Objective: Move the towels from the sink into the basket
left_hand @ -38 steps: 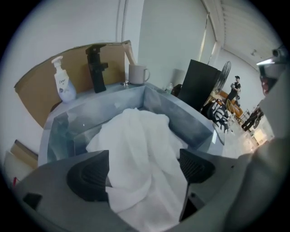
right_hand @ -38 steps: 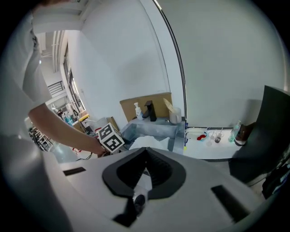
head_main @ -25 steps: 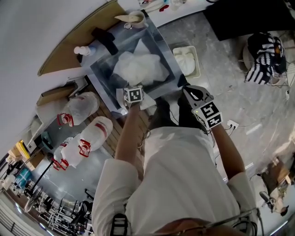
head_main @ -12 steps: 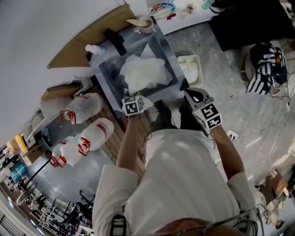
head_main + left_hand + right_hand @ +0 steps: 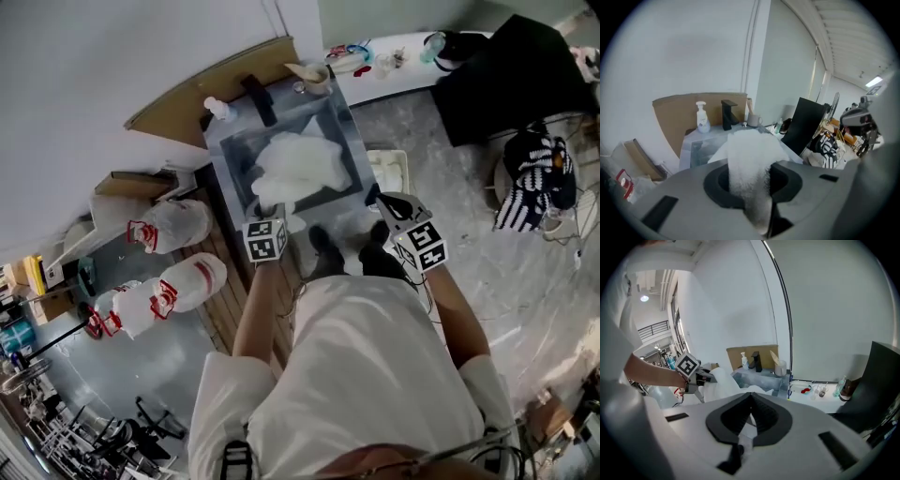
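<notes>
Grips a white towel point(image 5: 749, 154) in the left gripper point(image 5: 270, 210), jaws just closed on it, at the sink point(image 5: 216, 150) front edge. Lift clear of the heap point(image 5: 302, 164), then swing right to the basket point(image 5: 407, 178) near the right gripper point(image 5: 381, 199), clenched empty. No legible writing; soap bottle point(image 5: 702, 119) label too small.

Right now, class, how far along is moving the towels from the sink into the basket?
Done: the basket already seems to hold white cloth. In hand: the left gripper has just been closing its jaws, which now pinch one towel. Left: a white pile remains in the sink, and the held towel is not yet delivered.
</notes>
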The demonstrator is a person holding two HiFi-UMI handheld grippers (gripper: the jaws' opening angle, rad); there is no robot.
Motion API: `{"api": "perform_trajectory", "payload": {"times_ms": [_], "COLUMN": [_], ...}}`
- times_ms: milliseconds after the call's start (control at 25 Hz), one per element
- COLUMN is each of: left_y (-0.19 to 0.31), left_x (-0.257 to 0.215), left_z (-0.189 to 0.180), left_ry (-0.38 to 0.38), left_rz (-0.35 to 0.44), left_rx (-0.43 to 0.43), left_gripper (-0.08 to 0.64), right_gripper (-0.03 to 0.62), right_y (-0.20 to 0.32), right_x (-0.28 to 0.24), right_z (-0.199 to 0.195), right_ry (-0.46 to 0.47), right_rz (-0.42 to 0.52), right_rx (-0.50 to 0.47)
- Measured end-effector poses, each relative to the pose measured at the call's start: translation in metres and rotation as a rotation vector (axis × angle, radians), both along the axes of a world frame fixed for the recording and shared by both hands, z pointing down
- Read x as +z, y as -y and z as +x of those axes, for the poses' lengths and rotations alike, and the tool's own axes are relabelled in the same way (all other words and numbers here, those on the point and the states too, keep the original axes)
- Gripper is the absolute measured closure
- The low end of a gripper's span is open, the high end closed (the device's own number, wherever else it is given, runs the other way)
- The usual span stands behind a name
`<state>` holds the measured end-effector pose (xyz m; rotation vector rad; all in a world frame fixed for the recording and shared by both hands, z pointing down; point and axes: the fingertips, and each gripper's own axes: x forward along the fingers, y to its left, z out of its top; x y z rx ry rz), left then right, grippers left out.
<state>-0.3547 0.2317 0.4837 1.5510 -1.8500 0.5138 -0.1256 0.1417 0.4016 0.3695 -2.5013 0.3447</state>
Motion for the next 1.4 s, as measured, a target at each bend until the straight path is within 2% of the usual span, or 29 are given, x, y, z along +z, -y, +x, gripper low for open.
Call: {"api": "perform_trajectory", "payload": {"times_ms": [200, 480, 720, 960, 1160, 1400], "left_y": [0.001, 0.012, 0.03, 0.043, 0.048, 0.059], "left_x": [-0.057, -0.159, -0.25, -0.336, -0.381, -0.396], "left_z": [0.003, -0.002, -0.005, 0.005, 0.021, 0.038], "left_ry": [0.03, 0.086, 0.168, 0.216, 0.231, 0.208], "left_rz": [0.117, 0.324, 0.479, 0.625, 0.7, 0.729], "left_rx": [-0.017, -0.033, 0.007, 0.071, 0.128, 0.178], "left_gripper": [0.472, 0.472, 0.472, 0.472, 0.472, 0.472], "right_gripper": [0.589, 0.589, 0.589, 0.589, 0.588, 0.589], "right_y": [0.013, 0.031, 0.045, 0.054, 0.054, 0.055], "right_x": [-0.025, -0.071, -0.116, -0.166, -0.201, -0.214], "right_z": [0.0, 0.001, -0.009, -0.013, -0.012, -0.003], "right_ry": [0.031, 0.101, 0.162, 0.231, 0.288, 0.293], "right_rz": [0.043, 0.105, 0.169, 0.236, 0.274, 0.306], "right_rx": [-0.007, -0.005, -0.02, -0.039, -0.048, -0.028]}}
